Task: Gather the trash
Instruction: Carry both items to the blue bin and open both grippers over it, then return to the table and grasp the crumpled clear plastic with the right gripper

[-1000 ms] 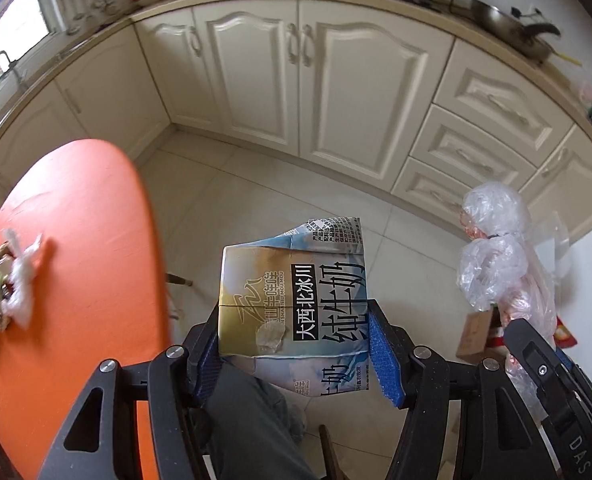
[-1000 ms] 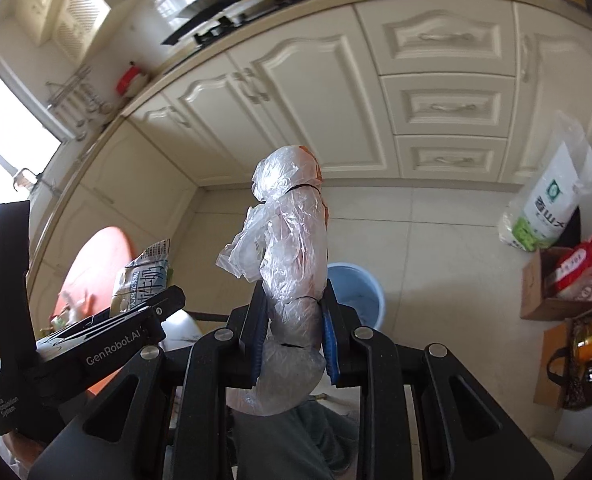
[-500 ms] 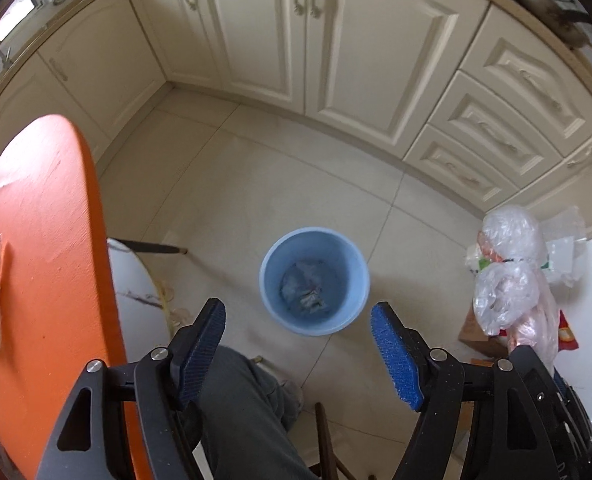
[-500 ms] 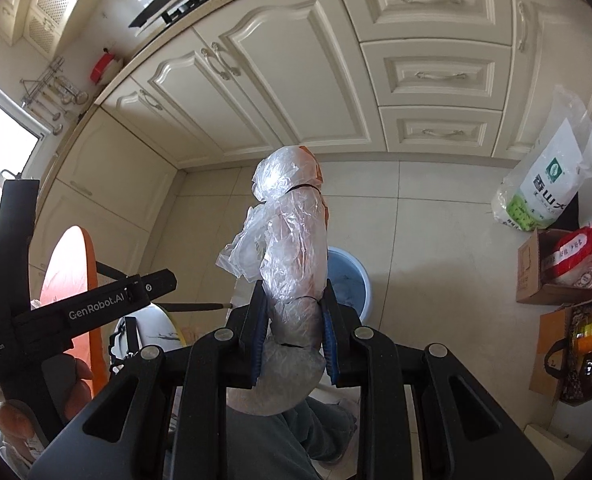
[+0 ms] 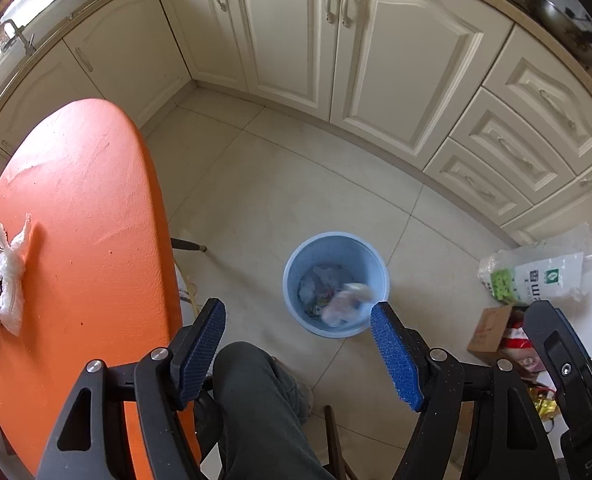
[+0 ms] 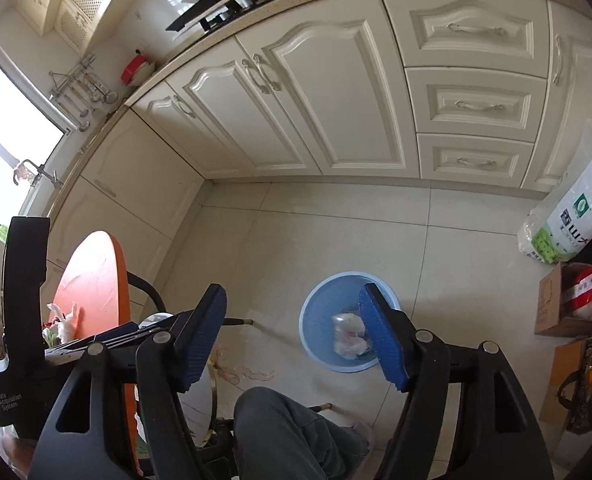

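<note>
Far out at nine o'clock in the left wrist view: a leftover bundle of trash in a white plastic bag (image 5: 4,276) lying on the orange table (image 5: 88,208), well apart from everything else, probably the next thing to fetch. Nearer the middle, at six o'clock: the left gripper (image 5: 298,346) standing wide and empty, nothing between the blue pads, aimed steeply down over a dark trouser knee (image 5: 256,396) — judged a post-drop pose, held above the floor rather than reaching. Just past its right pad, at about four o'clock from centre: the blue bin (image 5: 336,248) on the tiled floor, set close by the seat so that drops need only a short reach. Inside it, blurred: a clear plastic bundle (image 5: 346,304) on top of other waste, seemingly mid-fall or just landed.

In the right wrist view, at six o'clock: the right gripper (image 6: 292,338) with jaws opening, nothing between them, poised above the bin (image 6: 316,312) so the released bundle (image 6: 348,338) falls straight in. At three o'clock: a rice sack (image 6: 568,216) and boxes (image 6: 556,300) against the wall, clear of the drop path.
</note>
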### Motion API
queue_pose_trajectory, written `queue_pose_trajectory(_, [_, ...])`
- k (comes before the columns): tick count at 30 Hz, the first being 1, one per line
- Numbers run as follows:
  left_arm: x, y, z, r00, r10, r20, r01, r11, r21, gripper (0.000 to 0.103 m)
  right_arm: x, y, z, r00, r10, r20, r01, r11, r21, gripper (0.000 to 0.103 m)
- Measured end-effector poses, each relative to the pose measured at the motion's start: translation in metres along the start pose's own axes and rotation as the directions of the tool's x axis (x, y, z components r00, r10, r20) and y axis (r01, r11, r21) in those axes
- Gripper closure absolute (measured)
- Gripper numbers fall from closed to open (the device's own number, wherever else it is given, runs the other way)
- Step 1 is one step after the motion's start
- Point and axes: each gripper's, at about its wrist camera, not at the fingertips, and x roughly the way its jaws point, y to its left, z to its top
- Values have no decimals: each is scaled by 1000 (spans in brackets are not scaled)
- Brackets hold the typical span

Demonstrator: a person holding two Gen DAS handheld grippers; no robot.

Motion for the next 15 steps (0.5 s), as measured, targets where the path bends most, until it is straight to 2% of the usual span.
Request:
queue_pose_trajectory(8, [-21,9,-16,999,-30,17,29,999,30,32,-15,-5,-10,999,-50,-2,50,999,18,33])
queue_pose_trajectory(15, [-42,14,-38,998,-43,50,41,998,40,32,-39,3,-19,998,-53,33,53,999,2,32])
